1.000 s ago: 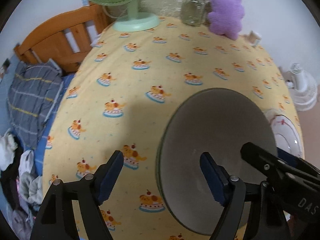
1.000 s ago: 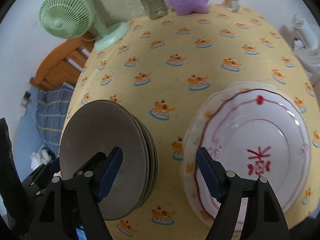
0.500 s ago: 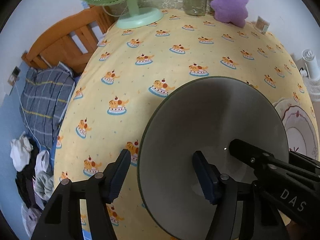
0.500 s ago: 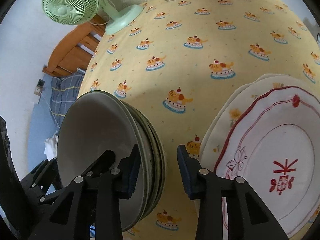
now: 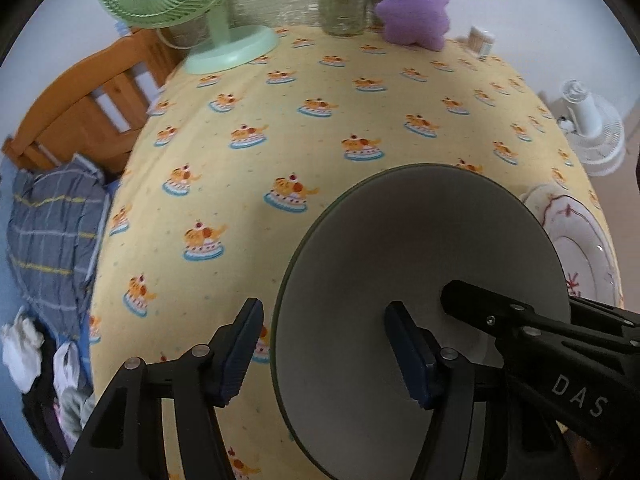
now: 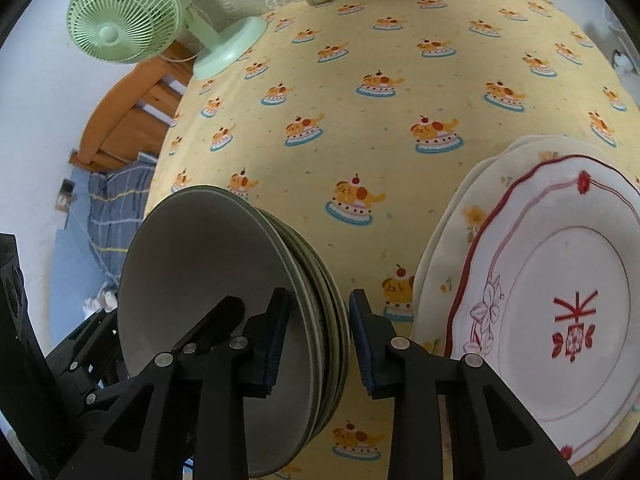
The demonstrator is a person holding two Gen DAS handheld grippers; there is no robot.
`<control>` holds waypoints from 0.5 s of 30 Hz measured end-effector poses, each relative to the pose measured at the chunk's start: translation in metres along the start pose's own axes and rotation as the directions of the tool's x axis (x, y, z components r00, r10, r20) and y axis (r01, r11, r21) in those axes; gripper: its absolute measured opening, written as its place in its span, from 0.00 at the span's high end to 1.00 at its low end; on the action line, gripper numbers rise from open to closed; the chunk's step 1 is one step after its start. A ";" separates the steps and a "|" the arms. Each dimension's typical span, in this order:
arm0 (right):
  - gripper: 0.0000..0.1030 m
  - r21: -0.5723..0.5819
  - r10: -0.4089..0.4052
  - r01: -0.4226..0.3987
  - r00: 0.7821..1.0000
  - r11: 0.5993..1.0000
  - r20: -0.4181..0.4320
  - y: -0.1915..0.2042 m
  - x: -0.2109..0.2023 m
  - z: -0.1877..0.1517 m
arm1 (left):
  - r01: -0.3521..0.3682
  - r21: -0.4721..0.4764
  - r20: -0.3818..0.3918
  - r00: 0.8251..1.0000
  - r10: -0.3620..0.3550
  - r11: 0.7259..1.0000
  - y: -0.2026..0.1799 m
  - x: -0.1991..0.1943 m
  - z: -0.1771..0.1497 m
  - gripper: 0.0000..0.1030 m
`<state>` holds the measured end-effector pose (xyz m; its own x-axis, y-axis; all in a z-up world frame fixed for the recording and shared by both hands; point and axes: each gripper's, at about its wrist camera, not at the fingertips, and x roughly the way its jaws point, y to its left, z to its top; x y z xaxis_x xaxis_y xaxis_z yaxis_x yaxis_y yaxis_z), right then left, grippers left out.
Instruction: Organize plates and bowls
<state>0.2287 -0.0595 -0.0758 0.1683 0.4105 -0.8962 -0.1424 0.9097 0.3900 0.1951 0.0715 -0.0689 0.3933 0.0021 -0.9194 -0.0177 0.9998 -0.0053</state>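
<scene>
- So, stack of grey bowls (image 6: pixel 224 320) sitting on the yellow cake-print tablecloth (image 6: pixel 380 128), near edge, left of the plates.
- Right gripper (image 6: pixel 316 338) clamped on the right rim of that stack: one pad inside the top bowl, the other against the outer side of the bowls underneath.
- Left gripper (image 5: pixel 326 354) straddling the left rim of the same stack, one finger (image 5: pixel 412 356) inside the top bowl, the other outside over the cloth; jaws partly apart, pads probably not pressing the rim, hard to be sure through the fisheye.
- Pile of white plates (image 6: pixel 552 300) just right of the bowls, not touching; top one with a red wavy border and a red mark in the middle.
- Far side of the cloth from the bowls: green desk fan (image 5: pixel 180 4) at the back left, glass jar (image 5: pixel 344 2) and purple plush (image 5: pixel 414 0) along the back edge.
- Wooden bed frame (image 5: pixel 80 116) and a striped blanket (image 5: pixel 44 232) off to the left of the table.
</scene>
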 end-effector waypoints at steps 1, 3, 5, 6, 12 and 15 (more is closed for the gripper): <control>0.66 0.006 -0.014 0.014 1.000 1.000 0.001 0.001 0.000 -0.001 | 0.019 0.010 0.003 1.000 -0.019 1.000 0.001 0.001 0.000 0.37; 0.65 0.019 -0.028 0.028 1.000 0.999 -0.001 0.001 0.001 -0.002 | 0.078 0.019 0.008 0.997 -0.078 0.997 0.004 0.003 -0.001 0.37; 0.64 0.036 -0.041 0.040 0.999 0.999 0.007 0.001 0.001 -0.002 | 0.132 0.008 0.010 0.991 -0.132 0.991 0.008 0.006 -0.002 0.37; 0.64 0.047 -0.045 0.045 0.999 0.998 0.011 0.001 0.001 -0.002 | 0.154 0.002 0.006 0.988 -0.154 0.988 0.009 0.007 -0.002 0.37; 0.62 0.057 -0.095 0.094 0.995 0.994 0.023 0.008 0.001 -0.004 | 0.256 0.007 -0.029 0.966 -0.256 0.967 0.008 0.007 -0.001 0.51; 0.62 0.065 -0.107 0.105 0.994 0.992 0.018 0.010 0.000 -0.003 | 0.267 -0.003 -0.038 0.963 -0.267 0.964 0.010 0.007 -0.001 0.52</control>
<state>0.2241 -0.0507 -0.0729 0.2001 0.3124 -0.9287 -0.0601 0.9499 0.3066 0.1972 0.0812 -0.0756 0.3485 -0.2659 -0.8988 0.0852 0.9639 -0.2522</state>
